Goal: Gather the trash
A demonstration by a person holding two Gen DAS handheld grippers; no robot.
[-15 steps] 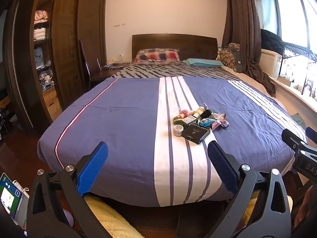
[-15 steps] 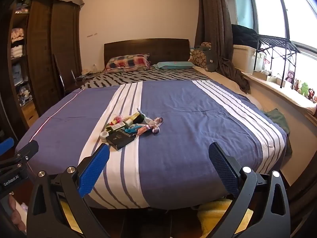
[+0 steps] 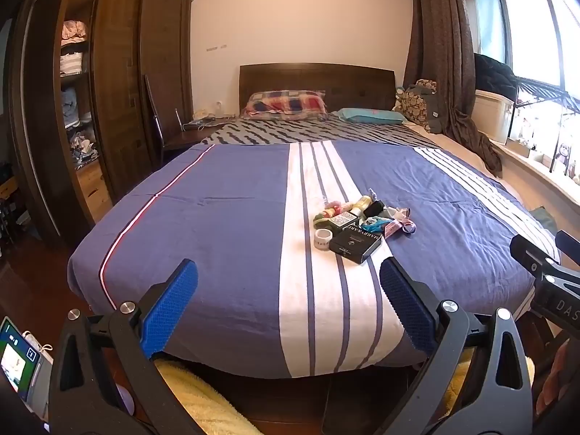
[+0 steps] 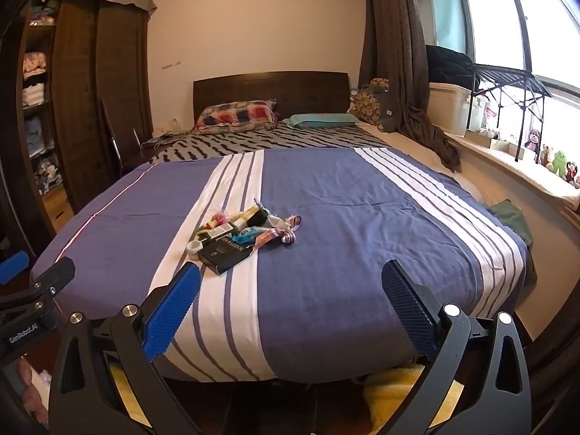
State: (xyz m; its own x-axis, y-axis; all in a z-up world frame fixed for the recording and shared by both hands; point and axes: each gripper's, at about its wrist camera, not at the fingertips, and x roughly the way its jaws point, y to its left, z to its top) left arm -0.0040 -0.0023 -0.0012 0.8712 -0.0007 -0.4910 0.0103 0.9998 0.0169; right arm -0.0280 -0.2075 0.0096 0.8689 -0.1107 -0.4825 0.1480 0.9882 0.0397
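Both the left gripper (image 3: 288, 302) and right gripper (image 4: 290, 302) hover with jaws spread wide and empty, the trash pile (image 3: 357, 225) lying on the bed (image 3: 224, 224) well beyond their tips.

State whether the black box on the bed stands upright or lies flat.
Flat. The black box rests on its broad face on the bedspread, printed top facing up, at the near edge of the trash pile.

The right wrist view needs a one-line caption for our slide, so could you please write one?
Open right tongs face a small trash pile on the striped blue bedspread.
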